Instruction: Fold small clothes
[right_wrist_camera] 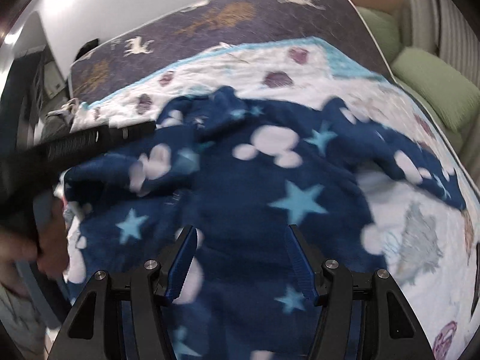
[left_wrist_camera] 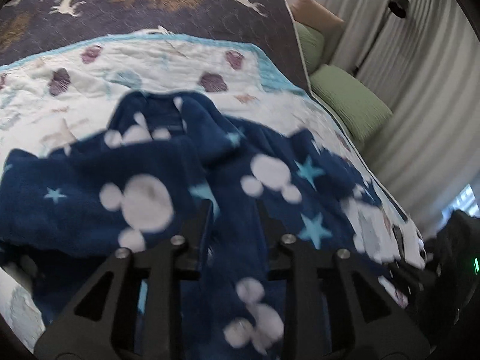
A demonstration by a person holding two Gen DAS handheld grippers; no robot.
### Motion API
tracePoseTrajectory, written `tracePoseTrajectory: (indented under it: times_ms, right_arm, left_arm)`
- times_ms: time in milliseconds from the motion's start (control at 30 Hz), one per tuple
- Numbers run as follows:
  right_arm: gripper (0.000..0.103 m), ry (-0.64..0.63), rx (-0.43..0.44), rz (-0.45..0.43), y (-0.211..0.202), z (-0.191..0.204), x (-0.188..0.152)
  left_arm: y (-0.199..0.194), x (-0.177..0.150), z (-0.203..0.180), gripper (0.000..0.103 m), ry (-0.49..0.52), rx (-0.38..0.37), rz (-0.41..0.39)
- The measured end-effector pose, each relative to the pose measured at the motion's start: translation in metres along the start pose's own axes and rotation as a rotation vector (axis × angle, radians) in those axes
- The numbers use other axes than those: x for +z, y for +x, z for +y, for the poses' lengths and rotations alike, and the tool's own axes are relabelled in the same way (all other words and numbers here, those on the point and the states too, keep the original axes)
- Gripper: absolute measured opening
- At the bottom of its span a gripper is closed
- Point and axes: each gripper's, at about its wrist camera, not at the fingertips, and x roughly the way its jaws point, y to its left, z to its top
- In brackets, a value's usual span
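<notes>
Blue fleece garment (left_wrist_camera: 240, 180) bunched inside left gripper (left_wrist_camera: 232, 210) — under right gripper (right_wrist_camera: 241, 234).

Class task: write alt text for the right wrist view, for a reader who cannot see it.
The right gripper, jaws open, hovers over a rumpled navy fleece garment with stars and white mouse heads, lying on a white patterned quilt. Green cushions sit at right.

Left gripper (left_wrist_camera: 232, 210): black fingers (left_wrist_camera: 202, 225) close together, a fold of the garment bunched between them.
Garment (left_wrist_camera: 156, 174): navy fleece, white mouse-head shapes and light blue stars, crumpled, blurred.
Quilt (left_wrist_camera: 168, 60): white, blue-edged, under the garment.
Bed cover (left_wrist_camera: 180, 9): dark, white deer.
Pillows (left_wrist_camera: 351, 99): green, right of the bed.
Curtain (left_wrist_camera: 420, 75): grey.
</notes>
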Motion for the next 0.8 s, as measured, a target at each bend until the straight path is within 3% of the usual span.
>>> tracePoseTrajectory:
  times_ms: [33, 100, 233, 300, 400, 500, 600, 800]
  right_arm:
    - [0.062, 0.018, 0.008, 0.012, 0.001, -0.008, -0.001]
    - [0.062, 0.041, 0.032, 0.025, 0.004, -0.02, -0.001]
    - [0.062, 0.055, 0.104, 0.048, 0.014, -0.022, 0.004]
    - [0.062, 0.036, 0.153, 0.066, 0.022, -0.012, 0.01]
    - [0.062, 0.01, 0.233, 0.092, 0.035, 0.006, 0.022]
    - [0.063, -0.017, 0.281, 0.118, 0.058, 0.025, 0.041]
    - [0.064, -0.028, 0.259, 0.141, 0.085, 0.039, 0.055]
    - [0.065, -0.044, 0.213, 0.169, 0.127, 0.054, 0.069]
  left_arm:
    - [-0.008, -0.004, 0.0, 0.036, 0.007, 0.002, -0.012]
    - [-0.031, -0.012, 0.009, 0.051, 0.03, 0.054, -0.064]
    - [-0.08, -0.042, 0.047, 0.06, 0.08, 0.305, -0.189]
    - [-0.093, -0.054, 0.071, 0.062, 0.072, 0.407, -0.192]
    - [-0.092, -0.073, 0.111, 0.062, 0.026, 0.526, -0.129]
    - [-0.077, -0.083, 0.145, 0.062, -0.058, 0.536, -0.064]
    - [-0.066, -0.084, 0.168, 0.062, -0.133, 0.527, -0.032]
    - [-0.045, -0.076, 0.183, 0.062, -0.157, 0.556, -0.032]
